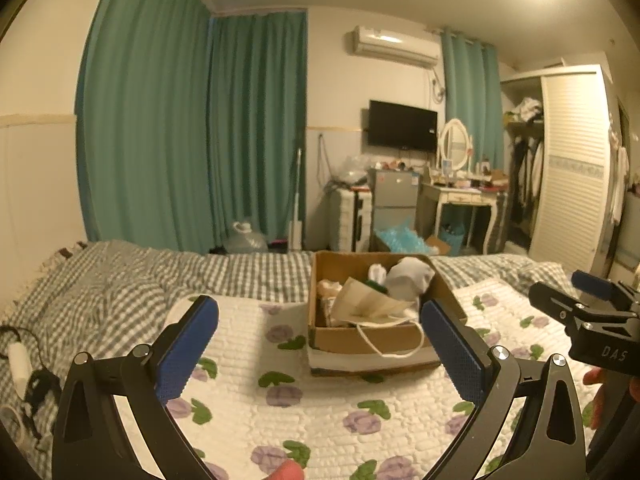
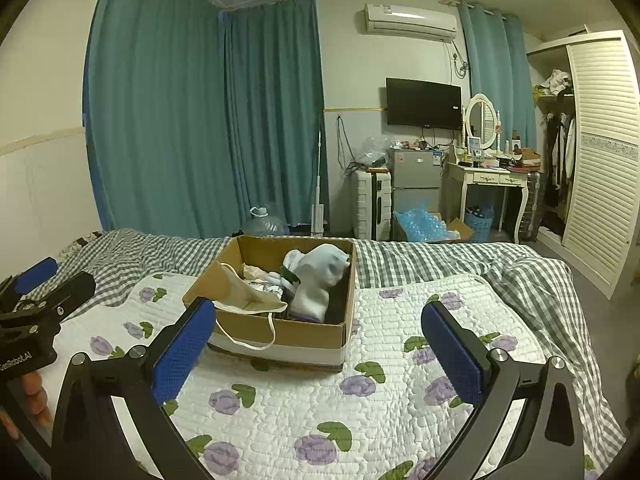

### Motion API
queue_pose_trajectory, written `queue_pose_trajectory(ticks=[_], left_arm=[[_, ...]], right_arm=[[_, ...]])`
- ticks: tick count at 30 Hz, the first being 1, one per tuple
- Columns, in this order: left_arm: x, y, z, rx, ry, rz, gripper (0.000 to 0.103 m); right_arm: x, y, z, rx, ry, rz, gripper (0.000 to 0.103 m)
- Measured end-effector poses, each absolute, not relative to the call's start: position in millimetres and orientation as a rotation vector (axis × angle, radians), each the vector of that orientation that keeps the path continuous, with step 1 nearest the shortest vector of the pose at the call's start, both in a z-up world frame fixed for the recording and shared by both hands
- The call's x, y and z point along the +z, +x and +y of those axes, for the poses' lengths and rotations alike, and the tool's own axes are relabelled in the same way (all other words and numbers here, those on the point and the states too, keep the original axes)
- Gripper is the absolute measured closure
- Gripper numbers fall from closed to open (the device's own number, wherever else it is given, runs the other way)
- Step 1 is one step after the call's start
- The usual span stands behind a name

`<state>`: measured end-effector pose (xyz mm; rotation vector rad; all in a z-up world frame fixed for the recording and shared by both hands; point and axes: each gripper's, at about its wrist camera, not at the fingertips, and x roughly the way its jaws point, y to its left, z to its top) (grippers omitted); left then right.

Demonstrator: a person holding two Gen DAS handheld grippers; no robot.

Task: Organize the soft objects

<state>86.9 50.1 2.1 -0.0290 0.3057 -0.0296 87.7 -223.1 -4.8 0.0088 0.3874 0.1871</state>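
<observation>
A brown cardboard box (image 1: 360,340) (image 2: 304,338) stands on a white floral quilt (image 1: 320,408) (image 2: 384,320) on the bed. In it lie a cream cloth bag with white straps (image 1: 372,308) (image 2: 248,294), a pale plush toy (image 1: 408,276) (image 2: 320,276) and other soft items. My left gripper (image 1: 320,344) is open and empty, held above the quilt in front of the box. My right gripper (image 2: 318,348) is open and empty, in front of the box and slightly to its right. Each gripper shows at the edge of the other's view.
A green checked duvet (image 1: 120,280) (image 2: 440,260) covers the far side of the bed. A white charger and black cable (image 1: 20,364) lie at the left. Beyond the bed are teal curtains, a small fridge (image 2: 416,184), a dressing table (image 2: 492,184) and a wardrobe (image 2: 600,152).
</observation>
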Motion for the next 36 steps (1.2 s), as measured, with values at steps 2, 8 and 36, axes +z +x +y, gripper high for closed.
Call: queue_pose_trajectory(ticks=[2, 8, 36], left_arm=[[1.9, 86.4, 49.8, -0.031, -0.026, 0.301, 0.000], [1.4, 85.4, 49.2, -0.030, -0.021, 0.303, 0.000], [0.2, 85.6, 47.5, -0.033, -0.011, 0.305, 0.000]], right_arm=[[-4.6, 86.8, -221.9, 0.184, 0.005, 0.387, 0.000], [-4.0, 86.0, -222.0, 0.182, 0.006, 0.385, 0.000], [-3.4, 86.0, -219.7, 0.182, 0.004, 0.396, 0.000]])
